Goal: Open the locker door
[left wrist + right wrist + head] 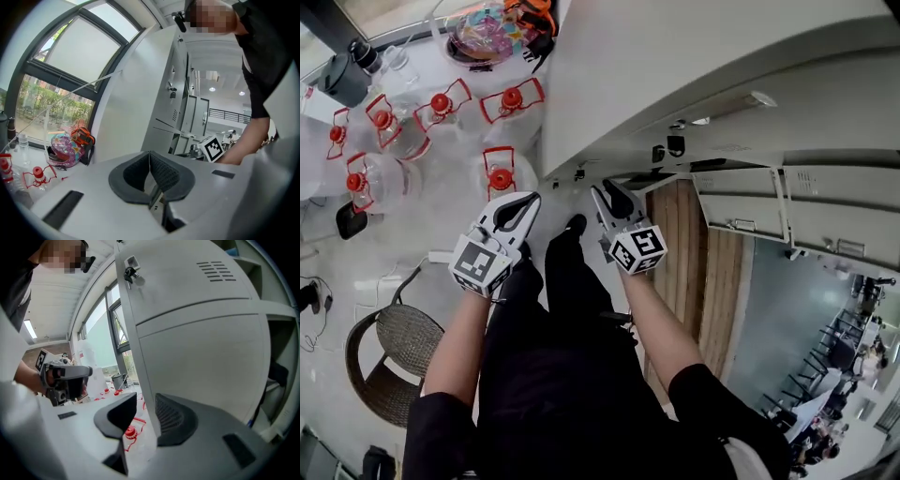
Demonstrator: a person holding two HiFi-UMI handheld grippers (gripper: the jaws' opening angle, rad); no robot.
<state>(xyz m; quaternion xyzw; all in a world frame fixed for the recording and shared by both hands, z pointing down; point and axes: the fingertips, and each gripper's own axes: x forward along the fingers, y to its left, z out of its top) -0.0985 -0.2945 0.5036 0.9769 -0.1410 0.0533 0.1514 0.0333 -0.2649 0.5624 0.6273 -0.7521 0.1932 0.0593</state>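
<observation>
Presently standing at a bank of pale grey metal lockers [703, 84], looking steeply down past black-clad legs [572, 309]. Holding the right gripper [604, 192] up to the tall pale grey metal locker door [201, 333], marked by vent slots near its top and a small lock fitting [131, 270] by its edge. Keeping those jaws released and spread, with the door's edge running down into the gap just beside the ribbed right pad [173, 420]; cannot tell whether touching. Showing open shelf compartments [279, 371] to the door's right. Holding the left gripper [523, 204] near the right one, on the side away from the lockers, with jaws clenched tip to tip on nothing. Beyond, on the pale floor [441, 234]: clear plastic water jugs with red caps and red handles [500, 173], a brown wicker chair [394, 352] at lower left, and a multicoloured rounded object [63, 147] below the arched window [75, 61].
</observation>
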